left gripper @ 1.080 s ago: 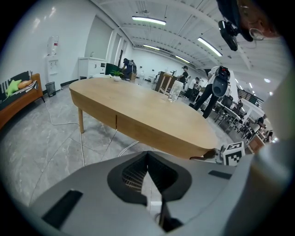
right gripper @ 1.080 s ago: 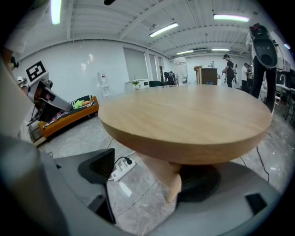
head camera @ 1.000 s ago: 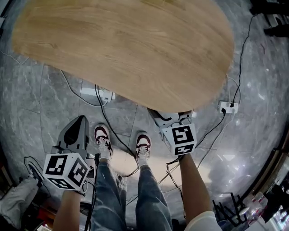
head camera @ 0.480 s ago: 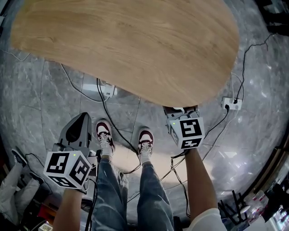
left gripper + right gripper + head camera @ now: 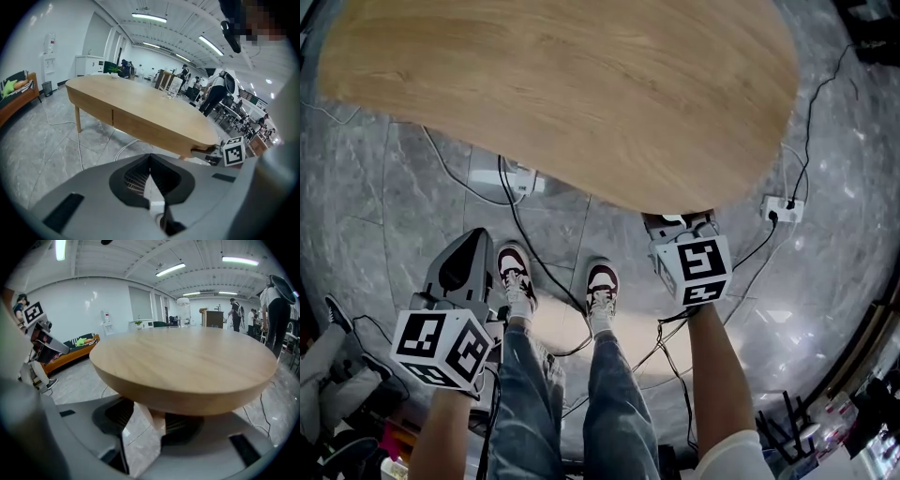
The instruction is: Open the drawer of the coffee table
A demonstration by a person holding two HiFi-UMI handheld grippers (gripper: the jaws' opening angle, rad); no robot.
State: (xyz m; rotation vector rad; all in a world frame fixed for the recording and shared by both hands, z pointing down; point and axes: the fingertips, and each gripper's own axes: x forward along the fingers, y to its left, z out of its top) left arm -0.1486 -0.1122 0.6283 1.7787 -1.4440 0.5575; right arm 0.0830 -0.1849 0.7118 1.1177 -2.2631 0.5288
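Observation:
The oval wooden coffee table (image 5: 562, 94) fills the top of the head view. Its side shows a drawer front (image 5: 150, 129) in the left gripper view. My right gripper (image 5: 680, 219) reaches under the table's near right edge, and its tips are hidden there. In the right gripper view the right gripper (image 5: 149, 414) is closing its jaws on a wooden handle piece (image 5: 153, 418) that hangs below the tabletop (image 5: 187, 366). That piece fills the gap between the pads. My left gripper (image 5: 467, 251) hangs beside the person's left leg, away from the table. Seen in its own view, the left gripper (image 5: 150, 158) is shut and empty.
Cables cross the grey marble floor under the table, with a power strip (image 5: 785, 208) on the right and a white adapter (image 5: 517, 180) on the left. The person's shoes (image 5: 513, 281) stand between the grippers. A sofa (image 5: 16, 93) and several people are farther off.
The head view has shifted a little. Both grippers keep their places relative to the table. A bystander's shoe at the lower left has moved.

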